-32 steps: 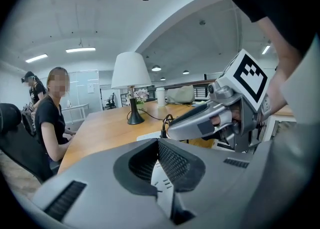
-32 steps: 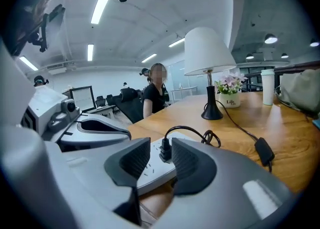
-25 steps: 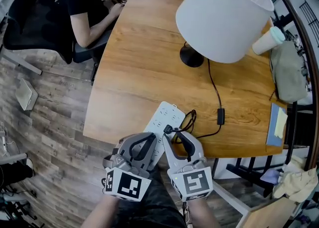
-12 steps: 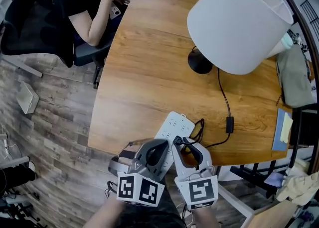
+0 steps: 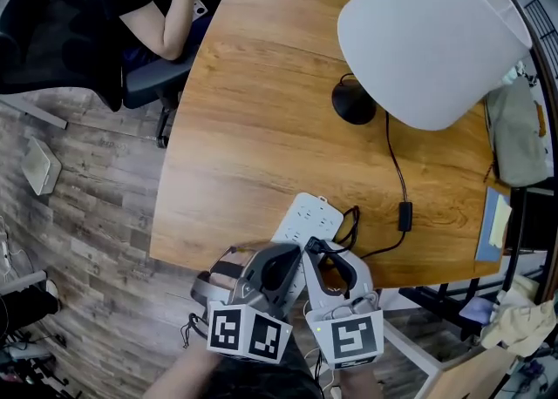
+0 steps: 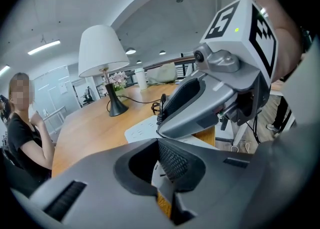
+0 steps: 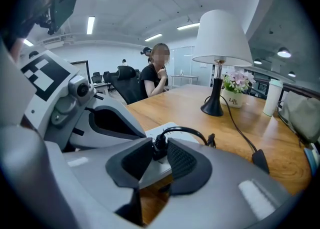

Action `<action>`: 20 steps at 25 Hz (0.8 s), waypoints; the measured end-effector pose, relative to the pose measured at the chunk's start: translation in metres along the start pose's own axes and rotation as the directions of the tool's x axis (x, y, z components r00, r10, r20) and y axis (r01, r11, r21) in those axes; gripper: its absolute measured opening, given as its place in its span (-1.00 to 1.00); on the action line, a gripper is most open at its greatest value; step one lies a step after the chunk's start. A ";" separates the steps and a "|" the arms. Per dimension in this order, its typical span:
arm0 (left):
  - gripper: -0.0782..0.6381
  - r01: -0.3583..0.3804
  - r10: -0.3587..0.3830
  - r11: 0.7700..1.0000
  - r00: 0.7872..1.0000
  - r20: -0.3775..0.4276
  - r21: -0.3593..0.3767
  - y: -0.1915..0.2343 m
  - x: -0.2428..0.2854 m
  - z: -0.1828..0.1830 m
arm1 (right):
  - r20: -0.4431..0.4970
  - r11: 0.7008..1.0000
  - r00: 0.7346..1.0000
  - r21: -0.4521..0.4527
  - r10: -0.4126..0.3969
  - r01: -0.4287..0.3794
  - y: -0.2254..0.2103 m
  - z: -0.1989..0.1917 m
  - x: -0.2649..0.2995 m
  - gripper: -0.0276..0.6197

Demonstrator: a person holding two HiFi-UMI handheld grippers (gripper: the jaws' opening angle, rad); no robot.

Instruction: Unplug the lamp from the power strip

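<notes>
Lamp plug [image 7: 158, 144] sat in the power strip [image 5: 301, 219], right claw [image 7: 160, 152] closing round it; left claw [image 6: 156, 165] clamped the strip.

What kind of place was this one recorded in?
Probably an open-plan office or lab workspace. A person sits in a black office chair at a large wooden table, and strip lights run along a high ceiling.

The table top [image 5: 253, 110] is bare through the centre of the frame, bounded by the lamp shade [image 5: 432, 36] overhanging upper right, the cord [image 5: 404, 214] down the right, and the power strip [image 5: 305, 217] lower centre.
</notes>
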State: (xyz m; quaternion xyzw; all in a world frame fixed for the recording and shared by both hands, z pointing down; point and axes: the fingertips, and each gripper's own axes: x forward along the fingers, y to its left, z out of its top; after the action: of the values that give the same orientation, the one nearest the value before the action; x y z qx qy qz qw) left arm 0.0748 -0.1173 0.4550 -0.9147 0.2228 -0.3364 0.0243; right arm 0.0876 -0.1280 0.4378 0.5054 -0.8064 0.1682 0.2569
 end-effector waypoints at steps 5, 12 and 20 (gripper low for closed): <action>-0.79 -0.004 0.004 1.000 1.000 -0.006 -0.006 0.001 0.001 0.000 | -0.002 0.999 1.000 -0.033 -0.026 0.026 0.001 0.001 0.000 -0.61; -0.79 -0.002 0.002 1.000 1.000 -0.027 0.000 0.003 0.002 0.001 | -0.010 0.995 0.999 -0.091 -0.040 0.039 0.003 0.001 -0.001 -0.62; -0.80 0.003 -0.003 1.000 0.999 -0.051 0.014 0.003 0.002 0.000 | 0.039 1.000 0.999 0.028 0.010 -0.011 0.000 0.001 0.000 -0.63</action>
State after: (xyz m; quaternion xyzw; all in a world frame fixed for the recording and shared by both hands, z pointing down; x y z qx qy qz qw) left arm 0.0753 -0.1206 0.4559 -0.9060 0.2196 -0.3611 0.0247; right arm 0.0875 -0.1287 0.4365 0.5077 -0.8116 0.1710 0.2333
